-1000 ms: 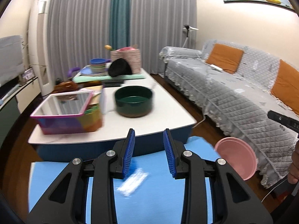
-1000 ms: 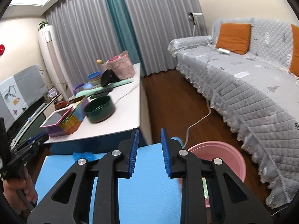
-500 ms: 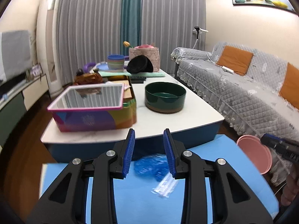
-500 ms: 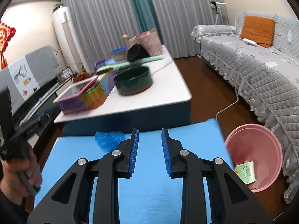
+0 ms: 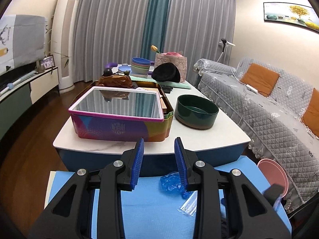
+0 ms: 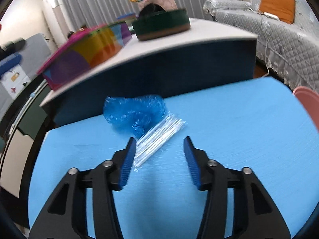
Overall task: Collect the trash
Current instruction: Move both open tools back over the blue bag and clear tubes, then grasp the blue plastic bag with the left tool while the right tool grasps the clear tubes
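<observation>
- While the blue mat [image 6: 229, 129] runs up to the table's dark side [image 6: 159, 75], its near half lies bare.
- Right gripper [image 6: 159, 149]: jaws have just been opening, spread, nothing pinched.
- Left gripper [image 5: 158, 155]: parted, empty.
- Crumpled blue plastic [image 6: 135, 113] overlaps a clear wrapper [image 6: 157, 137] near the mat's far edge.

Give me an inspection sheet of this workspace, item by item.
Surface: blue mat on the floor, against a low table.
Job's things: crumpled blue bag and clear wrapper on the mat, touching; pink bin at the mat's edge by the sofa.
Clutter: tin, green bowl, stacked bowls, black hat on the table.
Grippers: left gripper open, empty; right gripper open, jaws just widened, over the wrapper's near end.
Cables: white cable down the sofa.
Surroundings: curtains, wall picture.
</observation>
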`<action>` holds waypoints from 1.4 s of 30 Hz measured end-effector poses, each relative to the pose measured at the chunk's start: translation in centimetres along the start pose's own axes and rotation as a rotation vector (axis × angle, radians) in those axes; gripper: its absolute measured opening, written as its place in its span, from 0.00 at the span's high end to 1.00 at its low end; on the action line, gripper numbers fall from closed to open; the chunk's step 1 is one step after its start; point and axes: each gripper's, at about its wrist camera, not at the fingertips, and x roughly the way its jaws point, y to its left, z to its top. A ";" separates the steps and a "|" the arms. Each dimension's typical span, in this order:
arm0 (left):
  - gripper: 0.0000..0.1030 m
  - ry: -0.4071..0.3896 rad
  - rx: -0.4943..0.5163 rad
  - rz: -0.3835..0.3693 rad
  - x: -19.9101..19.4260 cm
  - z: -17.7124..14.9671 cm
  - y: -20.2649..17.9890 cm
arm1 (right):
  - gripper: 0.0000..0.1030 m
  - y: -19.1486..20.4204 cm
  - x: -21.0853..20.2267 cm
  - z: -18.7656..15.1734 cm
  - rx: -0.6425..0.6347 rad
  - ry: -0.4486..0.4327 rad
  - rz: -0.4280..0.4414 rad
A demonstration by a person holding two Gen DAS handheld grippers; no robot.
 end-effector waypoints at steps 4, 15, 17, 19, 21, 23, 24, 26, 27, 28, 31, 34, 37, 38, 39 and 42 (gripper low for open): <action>0.69 0.011 0.000 -0.002 0.3 -0.1 0.0 | 0.42 1.0 2.2 0.1 0.026 0.030 -0.023; 0.69 0.076 -0.004 -0.027 3.3 -2.3 -0.2 | 0.61 1.6 3.5 -0.2 -0.024 0.090 -0.113; 0.69 0.095 -0.008 -0.044 4.1 -3.0 -0.3 | 0.73 0.9 3.3 -0.1 -0.023 0.091 -0.119; 0.69 0.113 -0.007 -0.060 4.8 -3.7 -0.4 | 0.83 0.1 3.0 0.0 -0.032 0.095 -0.127; 0.69 0.131 -0.006 -0.076 5.5 -4.3 -0.5 | 0.92 -0.7 2.9 0.0 -0.040 0.101 -0.127; 0.69 0.146 -0.011 -0.085 6.1 -4.8 -0.7 | 0.96 -1.5 2.6 0.2 -0.046 0.101 -0.130; 0.63 0.152 -0.010 -0.085 6.4 -5.0 -0.7 | 0.97 -2.1 2.3 0.3 -0.048 0.101 -0.131; 0.51 0.162 0.000 -0.091 7.0 -5.6 -1.1 | 0.98 -3.3 1.6 0.6 -0.059 0.100 -0.135; 0.47 0.168 0.010 -0.095 7.2 -5.9 -1.3 | 0.98 -3.7 1.3 0.7 -0.064 0.098 -0.138; 0.46 0.174 0.023 -0.103 7.6 -6.1 -1.7 | 0.98 -4.3 0.8 0.9 -0.070 0.094 -0.143; 0.38 0.193 0.071 -0.116 8.9 -7.0 -2.8 | 0.98 -6.2 -0.6 1.6 -0.079 0.074 -0.156; 0.34 0.225 0.085 -0.112 10.6 -8.0 -3.0 | 0.98 -7.8 -1.8 1.9 -0.094 0.063 -0.161; 0.32 0.252 0.074 -0.111 12.0 -8.8 -2.7 | 0.98 -9.5 -2.6 2.0 -0.090 0.083 -0.151; 0.32 0.264 0.070 -0.108 12.6 -9.0 -2.5 | 0.98 -9.9 -2.8 2.0 -0.089 0.091 -0.145; 0.32 0.277 0.060 -0.106 13.2 -9.3 -2.4 | 0.98 -10.0 -2.9 1.8 -0.089 0.097 -0.141; 0.32 0.296 0.042 -0.126 14.2 -9.5 -2.5 | 0.98 -10.8 -3.5 1.5 -0.098 0.113 -0.130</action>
